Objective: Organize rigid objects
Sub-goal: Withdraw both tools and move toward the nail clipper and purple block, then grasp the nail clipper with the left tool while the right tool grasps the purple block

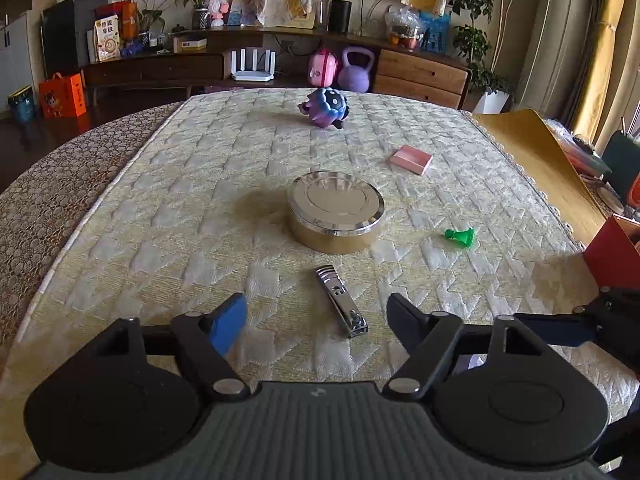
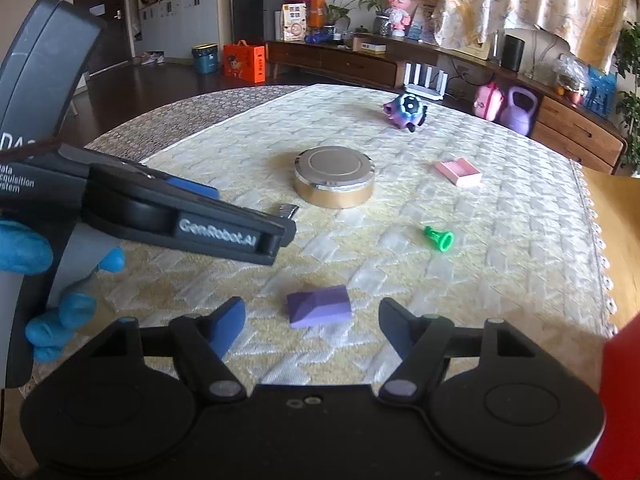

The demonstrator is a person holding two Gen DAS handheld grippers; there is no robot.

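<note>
A metal nail clipper (image 1: pixel 341 301) lies on the quilted table cover between the fingers of my open left gripper (image 1: pixel 316 318). Beyond it stand a round metal tin (image 1: pixel 335 210), a green chess pawn (image 1: pixel 461 237) on its side, a pink box (image 1: pixel 412 159) and a purple toy (image 1: pixel 325 109). In the right wrist view a purple block (image 2: pixel 319 306) lies just ahead of my open, empty right gripper (image 2: pixel 312 320). The left gripper (image 2: pixel 256 216) shows there at left, over the clipper tip (image 2: pixel 288 210). The tin (image 2: pixel 334 176), pawn (image 2: pixel 439 238), pink box (image 2: pixel 458 173) and toy (image 2: pixel 404 111) lie farther out.
A red box (image 1: pixel 612 254) stands at the table's right edge, also in the right wrist view (image 2: pixel 620 392). A yellow mat (image 1: pixel 536 160) lies right of the quilt. A wooden sideboard (image 1: pixel 420 74) with a kettlebell (image 1: pixel 355 71) is behind the table.
</note>
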